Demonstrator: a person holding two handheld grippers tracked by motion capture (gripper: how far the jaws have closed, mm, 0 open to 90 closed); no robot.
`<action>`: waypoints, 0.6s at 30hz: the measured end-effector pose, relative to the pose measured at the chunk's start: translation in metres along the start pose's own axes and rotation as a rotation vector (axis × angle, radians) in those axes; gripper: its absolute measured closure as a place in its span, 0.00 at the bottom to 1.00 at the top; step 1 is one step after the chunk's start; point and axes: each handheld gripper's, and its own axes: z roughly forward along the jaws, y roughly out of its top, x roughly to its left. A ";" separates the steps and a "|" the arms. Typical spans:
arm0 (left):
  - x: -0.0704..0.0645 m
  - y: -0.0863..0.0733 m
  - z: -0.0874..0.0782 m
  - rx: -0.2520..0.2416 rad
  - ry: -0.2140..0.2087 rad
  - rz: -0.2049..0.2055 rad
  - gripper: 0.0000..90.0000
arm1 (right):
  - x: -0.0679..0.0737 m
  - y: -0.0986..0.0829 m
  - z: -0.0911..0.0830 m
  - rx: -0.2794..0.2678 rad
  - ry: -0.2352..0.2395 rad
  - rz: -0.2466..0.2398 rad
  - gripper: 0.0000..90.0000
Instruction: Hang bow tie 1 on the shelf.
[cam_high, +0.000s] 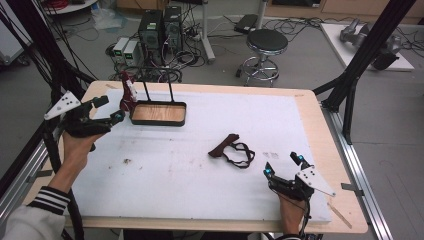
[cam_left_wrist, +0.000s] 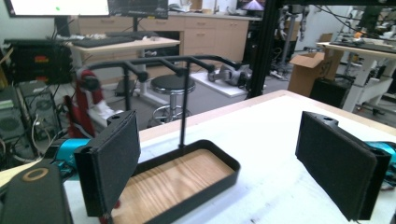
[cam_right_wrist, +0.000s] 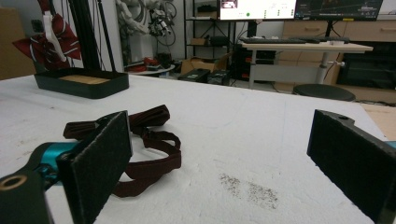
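Looks like about half done: one red striped bow tie (cam_high: 128, 93) already hangs on the black rack (cam_high: 158, 112), just ahead of the left gripper (cam_high: 106, 109), jaws spread wide with nothing in them. The dark maroon tie (cam_high: 233, 149) lies flat on the white mat (cam_high: 190, 175), just ahead and a bit left of the right gripper (cam_high: 283, 165), which is also wide open and empty. That one probably needs picking up and hanging. Left hand is held raised off the table edge, angled toward the rack; right hand sits low near the mat, pointing at the tie.
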 end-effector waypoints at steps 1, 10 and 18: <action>-0.003 -0.003 -0.002 -0.004 -0.004 0.006 0.16 | 0.000 0.000 0.000 -0.003 -0.001 -0.007 0.06; -0.020 -0.030 -0.015 -0.004 -0.017 0.044 0.16 | 0.001 0.000 0.000 -0.008 -0.002 -0.007 0.06; -0.032 -0.050 -0.026 -0.046 -0.028 0.060 0.16 | 0.001 0.000 -0.001 -0.010 -0.003 -0.007 0.06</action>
